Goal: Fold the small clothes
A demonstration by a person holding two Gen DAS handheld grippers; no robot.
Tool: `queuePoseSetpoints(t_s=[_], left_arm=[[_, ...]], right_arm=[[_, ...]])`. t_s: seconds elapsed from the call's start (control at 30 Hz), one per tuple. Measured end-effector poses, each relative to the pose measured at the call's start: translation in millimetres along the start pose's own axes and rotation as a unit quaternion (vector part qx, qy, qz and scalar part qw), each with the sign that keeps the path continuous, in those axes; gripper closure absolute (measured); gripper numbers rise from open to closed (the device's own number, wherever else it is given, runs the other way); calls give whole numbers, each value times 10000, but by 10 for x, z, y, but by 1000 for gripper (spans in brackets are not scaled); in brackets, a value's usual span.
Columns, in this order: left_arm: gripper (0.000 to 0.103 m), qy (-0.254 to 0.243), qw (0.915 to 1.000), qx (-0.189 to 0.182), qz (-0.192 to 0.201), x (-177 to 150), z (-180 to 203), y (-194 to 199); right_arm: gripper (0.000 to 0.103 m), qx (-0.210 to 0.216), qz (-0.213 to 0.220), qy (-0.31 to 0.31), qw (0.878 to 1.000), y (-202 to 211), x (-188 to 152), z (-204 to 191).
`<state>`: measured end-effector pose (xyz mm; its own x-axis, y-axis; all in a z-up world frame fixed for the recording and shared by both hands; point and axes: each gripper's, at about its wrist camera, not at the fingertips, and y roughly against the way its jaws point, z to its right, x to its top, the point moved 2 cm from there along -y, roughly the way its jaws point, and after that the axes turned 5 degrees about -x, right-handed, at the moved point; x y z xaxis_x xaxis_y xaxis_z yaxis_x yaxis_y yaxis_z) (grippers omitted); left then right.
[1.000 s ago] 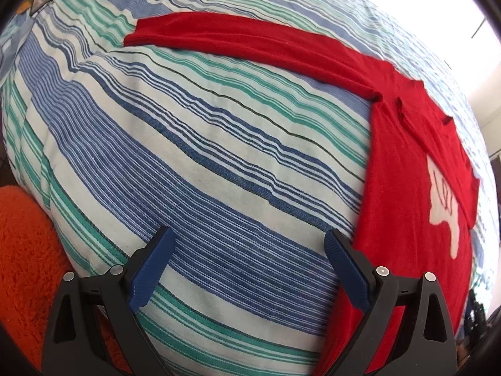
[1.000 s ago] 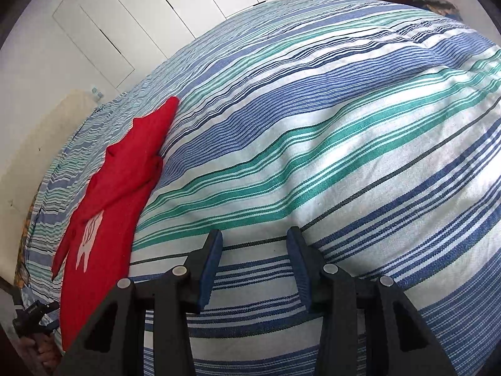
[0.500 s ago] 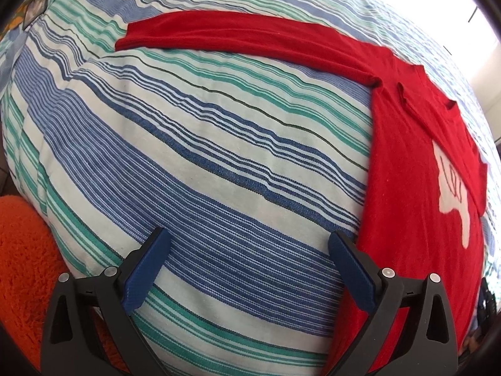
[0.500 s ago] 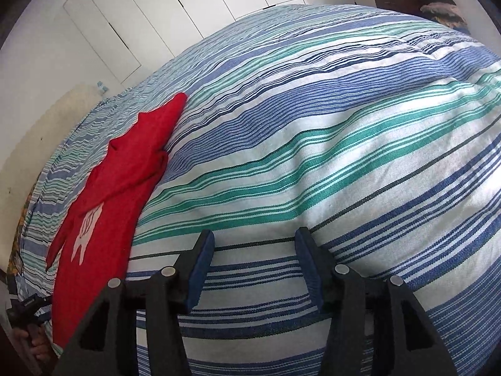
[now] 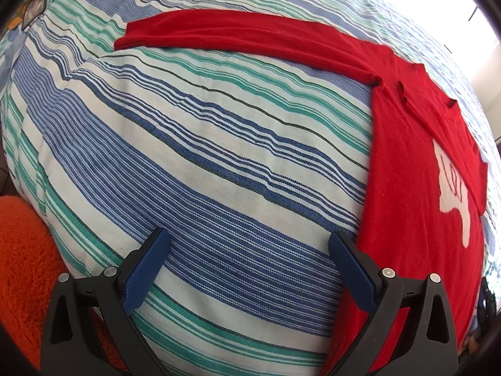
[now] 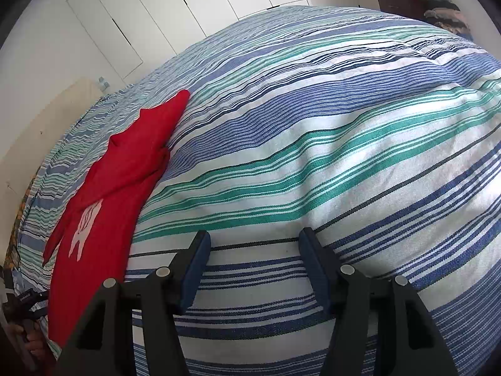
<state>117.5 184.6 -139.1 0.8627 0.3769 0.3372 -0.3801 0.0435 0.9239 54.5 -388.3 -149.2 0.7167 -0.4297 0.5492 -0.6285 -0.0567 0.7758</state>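
Note:
A red long-sleeved top with a white print lies flat on the striped bedspread. One sleeve stretches out to the upper left; the other is folded across the body. My left gripper is open and empty, just left of the top's lower hem. In the right wrist view the top lies at the far left. My right gripper is open and empty over bare bedspread, well to the right of the top.
An orange fluffy rug lies beyond the bed's edge at lower left. White wardrobe doors stand behind the bed. A dark dresser with piled clothes is at the far right.
My left gripper has shifted, so the top and outstretched sleeve sit a little further right and lower in view. My right gripper has opened wider and moved slightly.

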Motion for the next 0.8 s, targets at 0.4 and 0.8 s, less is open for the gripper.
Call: queuePoseSetpoints(t_s=[0.4, 0.8], left_arm=[[2, 300, 9987, -398, 51, 43, -80, 99], [4, 2151, 9431, -2352, 950, 1105, -1056, 313]], right_arm=[[44, -2, 3, 4, 10000, 0, 0, 0], [40, -31, -4, 110, 9999, -12, 2, -22]])
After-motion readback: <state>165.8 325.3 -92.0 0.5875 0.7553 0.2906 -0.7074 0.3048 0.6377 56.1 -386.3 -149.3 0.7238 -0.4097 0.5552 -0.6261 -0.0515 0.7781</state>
